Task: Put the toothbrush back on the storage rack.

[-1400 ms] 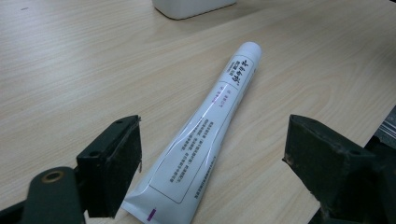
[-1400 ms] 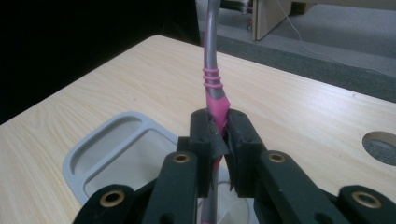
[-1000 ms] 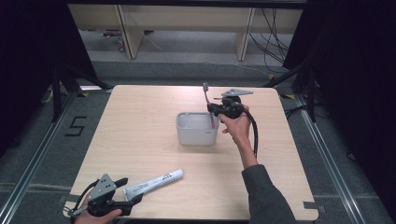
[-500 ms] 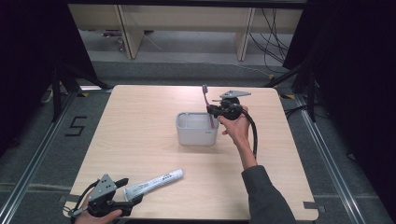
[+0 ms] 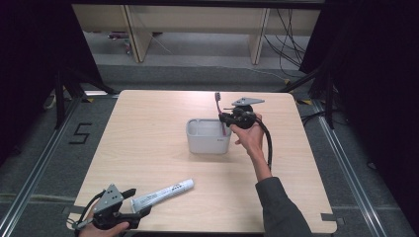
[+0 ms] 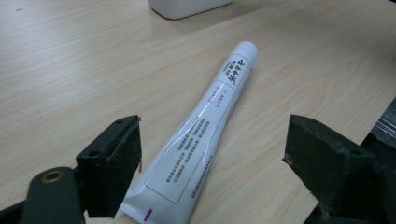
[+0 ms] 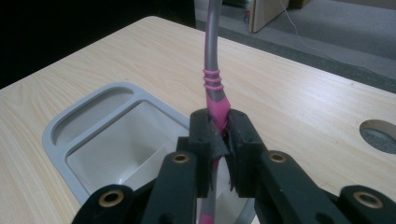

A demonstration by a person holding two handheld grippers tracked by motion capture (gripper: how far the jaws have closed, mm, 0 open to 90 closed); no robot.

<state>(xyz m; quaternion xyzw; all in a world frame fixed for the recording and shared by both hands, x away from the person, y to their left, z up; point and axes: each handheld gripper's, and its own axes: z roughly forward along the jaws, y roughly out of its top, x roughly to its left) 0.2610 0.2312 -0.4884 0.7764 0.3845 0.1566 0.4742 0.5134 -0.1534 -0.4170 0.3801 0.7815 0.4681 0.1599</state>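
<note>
Fingers (image 7: 205,140) clamp toothbrush (image 7: 214,88) upright | right hand (image 5: 249,136) over holder (image 5: 207,143)

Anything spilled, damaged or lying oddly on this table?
Nothing stands out. The toothbrush is clamped upright in the right gripper above the grey holder; the toothpaste tube lies intact between the open left gripper jaws.

toothbrush (image 7: 214,88): head cut off at top | toothpaste tube (image 6: 201,135): print seemingly too small to read
</note>
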